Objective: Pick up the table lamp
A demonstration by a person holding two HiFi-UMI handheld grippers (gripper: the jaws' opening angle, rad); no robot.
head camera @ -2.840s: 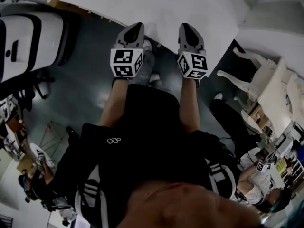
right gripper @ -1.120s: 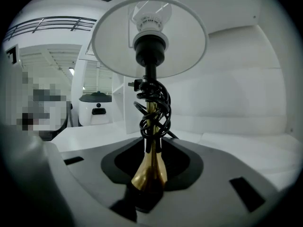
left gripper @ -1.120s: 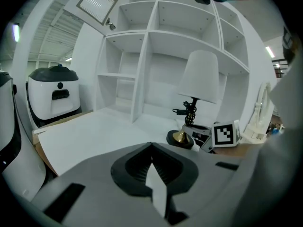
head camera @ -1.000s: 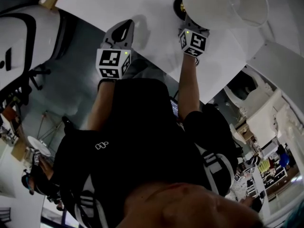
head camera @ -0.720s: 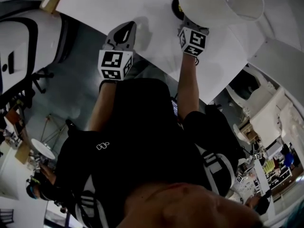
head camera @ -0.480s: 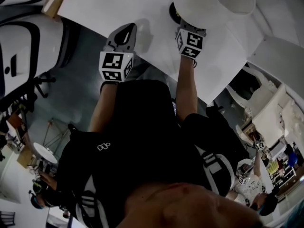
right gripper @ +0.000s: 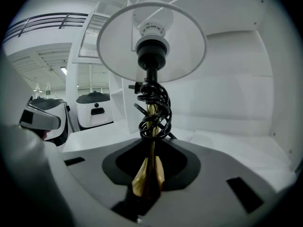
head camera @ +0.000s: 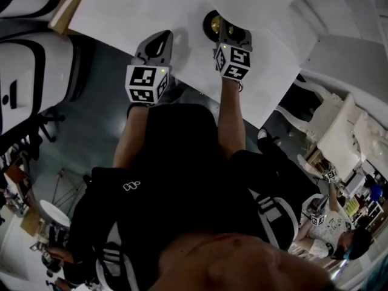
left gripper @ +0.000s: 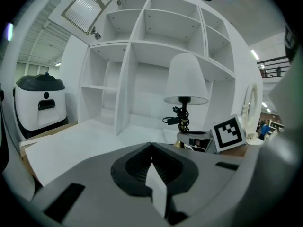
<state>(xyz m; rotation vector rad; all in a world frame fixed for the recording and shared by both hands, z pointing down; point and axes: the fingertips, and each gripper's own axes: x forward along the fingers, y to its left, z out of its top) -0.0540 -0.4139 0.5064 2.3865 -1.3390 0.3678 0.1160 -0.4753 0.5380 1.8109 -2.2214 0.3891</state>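
Right gripper jaws closing on the lamp stem: grasp made. Left gripper jaws pressed together, empty. Lifting clear of the counter apparently remains.

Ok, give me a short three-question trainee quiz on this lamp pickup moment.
1. Fill in: a black ___ is coiled around the table lamp's brass stem.
2. The right hand-held gripper grips the lamp by its: A) shade B) brass stem C) bulb.
3. True or false: the left hand-held gripper also holds the lamp.
Key: 1 cord; 2 B, with the jaws closing on it; 3 false, it is shut and empty.
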